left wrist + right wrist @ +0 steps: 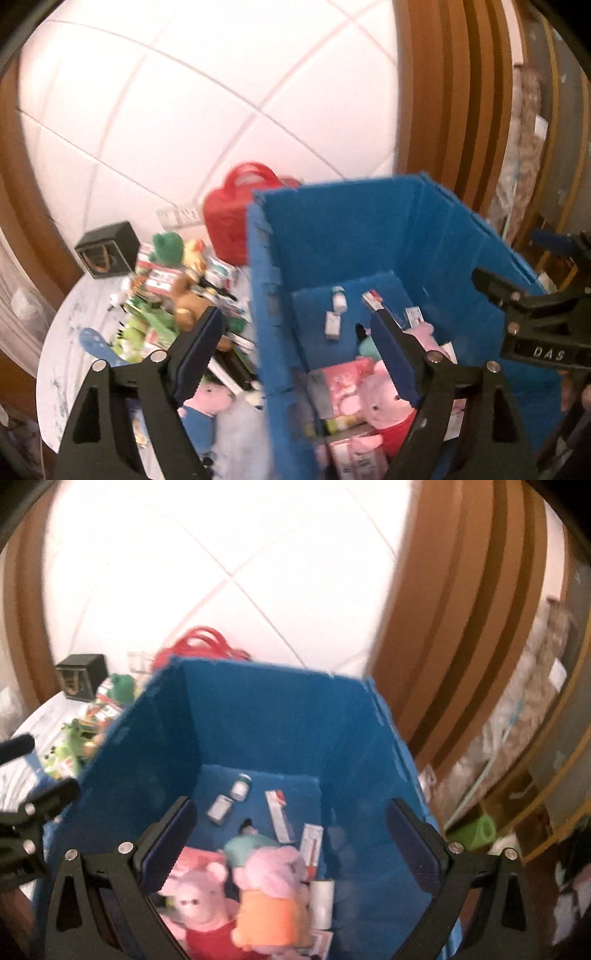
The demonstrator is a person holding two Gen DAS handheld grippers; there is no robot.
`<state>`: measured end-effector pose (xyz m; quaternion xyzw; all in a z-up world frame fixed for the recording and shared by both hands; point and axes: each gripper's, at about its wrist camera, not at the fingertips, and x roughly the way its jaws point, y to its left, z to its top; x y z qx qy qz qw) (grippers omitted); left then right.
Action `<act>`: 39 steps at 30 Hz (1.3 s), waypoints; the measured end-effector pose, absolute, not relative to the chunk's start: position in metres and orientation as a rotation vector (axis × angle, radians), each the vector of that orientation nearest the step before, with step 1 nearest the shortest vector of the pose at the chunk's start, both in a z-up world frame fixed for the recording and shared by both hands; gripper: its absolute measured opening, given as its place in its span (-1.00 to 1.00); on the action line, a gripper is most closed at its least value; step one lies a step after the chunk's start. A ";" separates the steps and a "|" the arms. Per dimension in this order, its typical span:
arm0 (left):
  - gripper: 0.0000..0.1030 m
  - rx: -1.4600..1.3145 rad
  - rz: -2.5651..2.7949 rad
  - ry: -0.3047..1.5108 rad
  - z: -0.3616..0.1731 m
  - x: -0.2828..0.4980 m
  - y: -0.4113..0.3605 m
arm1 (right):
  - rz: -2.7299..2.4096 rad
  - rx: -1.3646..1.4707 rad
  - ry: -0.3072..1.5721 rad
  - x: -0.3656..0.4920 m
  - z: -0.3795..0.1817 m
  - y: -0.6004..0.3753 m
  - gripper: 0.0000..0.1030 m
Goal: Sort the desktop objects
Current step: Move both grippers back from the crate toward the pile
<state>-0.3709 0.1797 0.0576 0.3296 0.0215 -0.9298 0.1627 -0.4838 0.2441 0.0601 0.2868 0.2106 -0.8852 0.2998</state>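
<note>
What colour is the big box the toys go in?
Blue. The crate shows best in the right wrist view.

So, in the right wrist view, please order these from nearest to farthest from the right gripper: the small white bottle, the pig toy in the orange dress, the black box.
1. Pig toy in the orange dress: in the blue crate, between the fingers of the right gripper.
2. Small white bottle: farther back on the crate floor.
3. Black box: outside the crate, far left on the table.

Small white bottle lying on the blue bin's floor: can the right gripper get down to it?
Probably yes. The right gripper is open and empty above the blue bin, and the small white bottle lies uncovered, apart from the plush toys.
</note>
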 end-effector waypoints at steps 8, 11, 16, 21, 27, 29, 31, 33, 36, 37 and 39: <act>0.79 0.793 -2.666 0.043 0.072 -0.280 0.109 | -2.227 0.643 0.462 -0.377 0.084 0.208 1.00; 0.79 0.776 -2.636 -0.002 0.070 -0.245 0.073 | -2.210 0.629 0.439 -0.337 0.084 0.185 1.00; 0.80 0.826 -2.571 -0.048 0.047 -0.189 0.001 | -2.171 0.617 0.427 -0.272 0.071 0.135 1.00; 0.80 0.929 -2.476 -0.030 0.000 -0.154 -0.066 | -2.119 0.713 0.406 -0.235 0.029 0.086 1.00; 0.80 1.060 -2.380 0.138 -0.064 -0.130 -0.125 | -2.053 0.914 0.439 -0.227 -0.040 0.042 1.00; 0.80 1.089 -2.339 0.200 -0.087 -0.121 -0.139 | -2.033 0.973 0.453 -0.229 -0.061 0.033 1.00; 0.80 1.114 -2.302 0.253 -0.109 -0.113 -0.148 | -2.010 1.019 0.470 -0.231 -0.083 0.026 1.00; 0.80 1.150 -2.264 0.321 -0.135 -0.109 -0.157 | -1.966 1.061 0.489 -0.233 -0.107 0.014 1.00; 0.80 1.199 -2.209 0.382 -0.166 -0.102 -0.162 | -1.890 1.124 0.498 -0.233 -0.139 0.001 1.00; 0.80 1.220 -2.184 0.409 -0.181 -0.100 -0.164 | -1.869 1.139 0.501 -0.233 -0.148 -0.004 1.00; 0.80 1.253 -2.153 0.453 -0.202 -0.099 -0.167 | -1.840 1.156 0.525 -0.230 -0.165 -0.014 1.00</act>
